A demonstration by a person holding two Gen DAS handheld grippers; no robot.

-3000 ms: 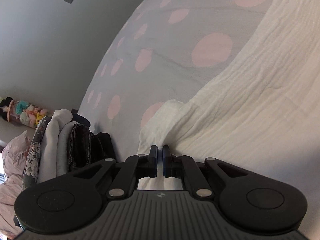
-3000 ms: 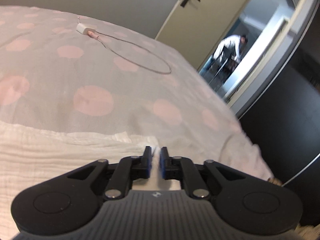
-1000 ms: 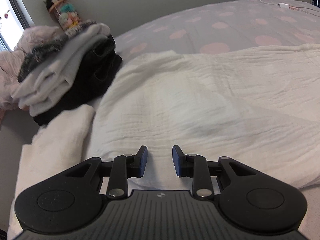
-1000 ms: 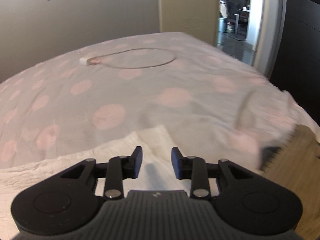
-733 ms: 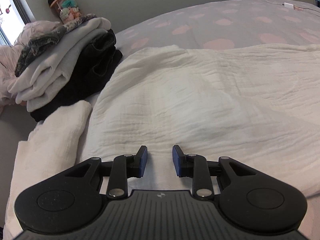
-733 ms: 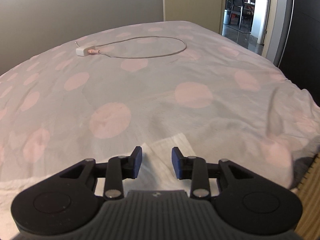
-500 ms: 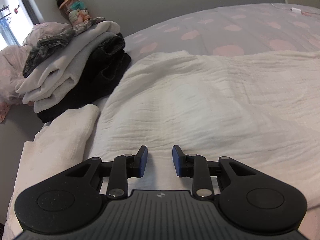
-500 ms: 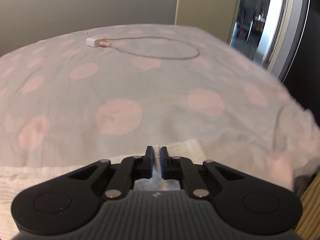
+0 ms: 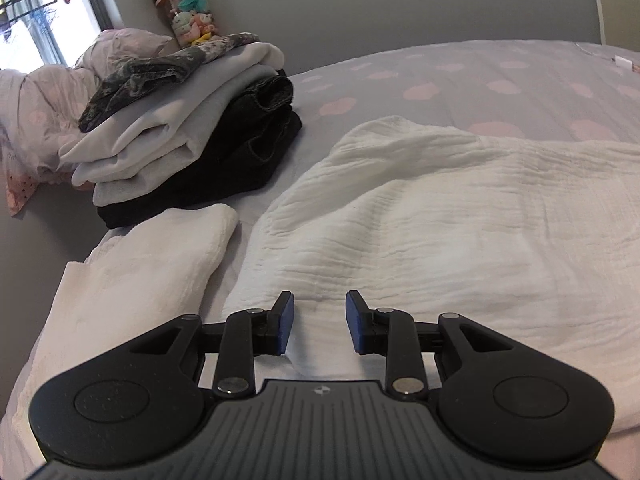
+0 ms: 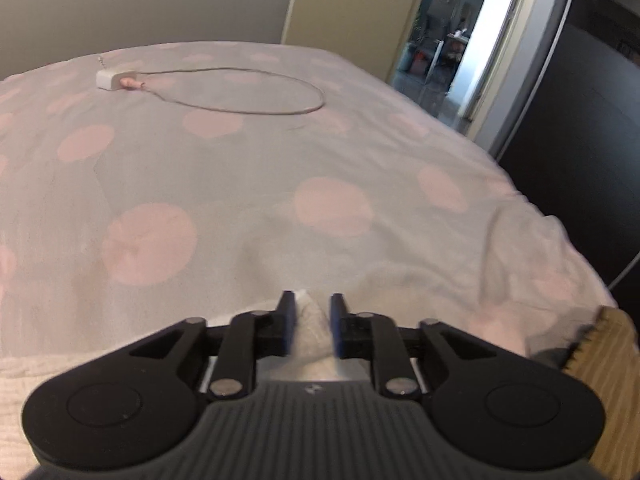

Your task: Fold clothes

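A white crinkled cloth (image 9: 440, 216) lies spread on the bed's dotted cover (image 10: 248, 168). My left gripper (image 9: 319, 298) hovers low over the cloth's near left edge. Its jaws are opening a little, and the cloth lies beneath them with nothing pinched. In the right wrist view a corner of the same cloth (image 10: 310, 332) sticks up between the jaws of my right gripper (image 10: 311, 300). Those jaws are opening, and the right pad stands off the fabric.
A stack of folded clothes (image 9: 188, 128) and a folded white towel (image 9: 140, 272) lie left of the cloth. Behind them are crumpled bedding (image 9: 36, 112) and a toy jar (image 9: 184, 20). A charger with its cable (image 10: 116, 79) lies farther up the bed. The bed edge, floor (image 10: 600, 352) and a doorway (image 10: 440, 48) are to the right.
Half a second ago the right gripper was shut on the cloth corner; its jaws have now parted. The left gripper stayed open and shifted slightly, so the clothes stack sits further into its view.
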